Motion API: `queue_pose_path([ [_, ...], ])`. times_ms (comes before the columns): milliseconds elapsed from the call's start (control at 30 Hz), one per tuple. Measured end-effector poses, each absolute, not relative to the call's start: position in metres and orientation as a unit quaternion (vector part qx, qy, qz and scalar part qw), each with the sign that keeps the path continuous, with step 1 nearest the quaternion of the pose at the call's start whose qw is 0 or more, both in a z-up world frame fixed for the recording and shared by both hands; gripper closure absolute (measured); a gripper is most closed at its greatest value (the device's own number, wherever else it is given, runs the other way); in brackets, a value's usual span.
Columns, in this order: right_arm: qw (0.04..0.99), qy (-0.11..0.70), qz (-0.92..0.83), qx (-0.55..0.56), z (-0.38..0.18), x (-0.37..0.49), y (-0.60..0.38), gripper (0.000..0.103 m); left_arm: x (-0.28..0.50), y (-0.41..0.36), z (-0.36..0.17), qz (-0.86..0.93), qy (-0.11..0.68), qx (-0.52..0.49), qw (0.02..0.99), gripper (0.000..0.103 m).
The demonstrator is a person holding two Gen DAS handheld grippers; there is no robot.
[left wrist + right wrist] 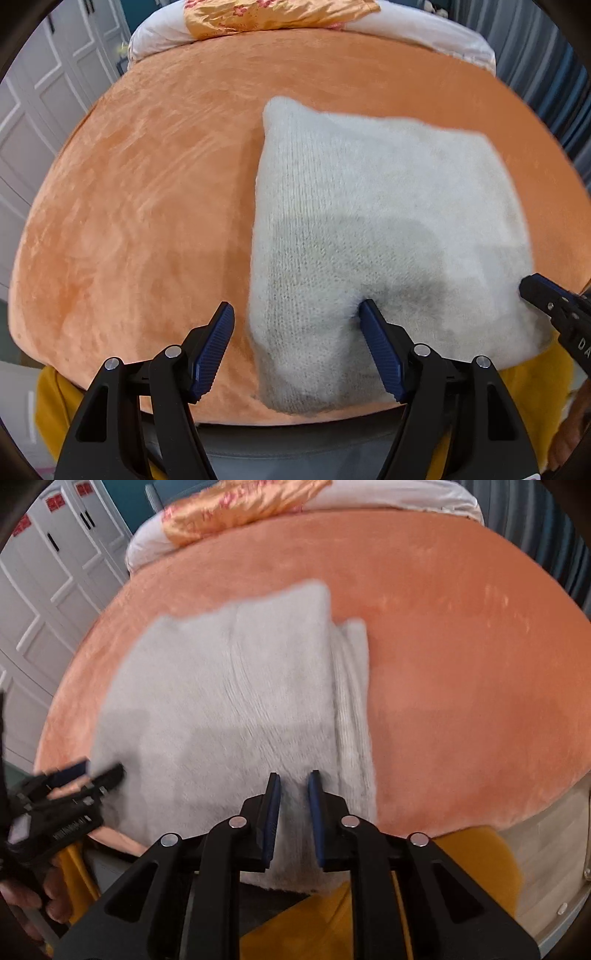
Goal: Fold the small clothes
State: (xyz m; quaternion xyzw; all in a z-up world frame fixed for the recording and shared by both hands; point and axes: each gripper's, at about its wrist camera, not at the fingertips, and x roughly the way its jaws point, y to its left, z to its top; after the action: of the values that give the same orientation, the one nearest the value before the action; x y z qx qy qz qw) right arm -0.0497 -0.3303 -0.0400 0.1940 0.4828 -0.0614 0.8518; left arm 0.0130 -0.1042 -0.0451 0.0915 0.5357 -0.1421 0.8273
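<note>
A fluffy white knitted garment (369, 229) lies folded on the orange plush bed cover (147, 206). My left gripper (295, 310) is open over the garment's near left corner, its right finger pressing into the knit. In the right wrist view the garment (229, 701) shows a folded layer along its right side. My right gripper (293, 779) stands partly open just above the garment's near edge, with fabric visible in the narrow gap; it also shows in the left wrist view (535, 291). The left gripper shows at the left in the right wrist view (99, 771).
A floral orange pillow (273, 14) and white bedding (424, 29) lie at the head of the bed. White wardrobe doors (48, 579) stand on the left. Yellow cloth (461, 867) hangs below the bed's near edge.
</note>
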Motion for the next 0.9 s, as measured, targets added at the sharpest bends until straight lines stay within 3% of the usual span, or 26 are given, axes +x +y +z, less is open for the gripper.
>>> queue_pose_path([
  [33, 0.853, 0.475, -0.065, 0.206, -0.037, -0.054, -0.336, 0.076, 0.014, -0.103, -0.041, -0.145, 0.533, 0.085, 0.829, 0.034],
  [67, 0.854, 0.466, -0.072, 0.220, -0.034, -0.055, -0.343, 0.055, 0.018, -0.101, -0.035, -0.148, 0.530, 0.075, 0.832, 0.029],
  [133, 0.852, 0.459, -0.094, 0.235, -0.036, -0.050, -0.355, 0.039, 0.025, -0.100, -0.029, -0.150, 0.528, 0.057, 0.834, 0.019],
  [367, 0.806, 0.510, -0.064, 0.292, -0.079, -0.014, -0.360, 0.036, 0.063, -0.113, -0.051, -0.144, 0.565, 0.031, 0.812, 0.017],
  [467, 0.799, 0.514, -0.062, 0.305, -0.092, -0.009, -0.358, 0.029, 0.067, -0.121, -0.057, -0.141, 0.566, 0.035, 0.812, 0.016],
  [700, 0.793, 0.511, -0.043, 0.329, -0.105, -0.012, -0.363, 0.026, 0.076, -0.127, -0.069, -0.139, 0.569, 0.029, 0.810, 0.006],
  [900, 0.795, 0.509, -0.031, 0.329, -0.109, -0.012, -0.369, 0.025, 0.079, -0.126, -0.082, -0.146, 0.568, 0.006, 0.810, 0.005],
])
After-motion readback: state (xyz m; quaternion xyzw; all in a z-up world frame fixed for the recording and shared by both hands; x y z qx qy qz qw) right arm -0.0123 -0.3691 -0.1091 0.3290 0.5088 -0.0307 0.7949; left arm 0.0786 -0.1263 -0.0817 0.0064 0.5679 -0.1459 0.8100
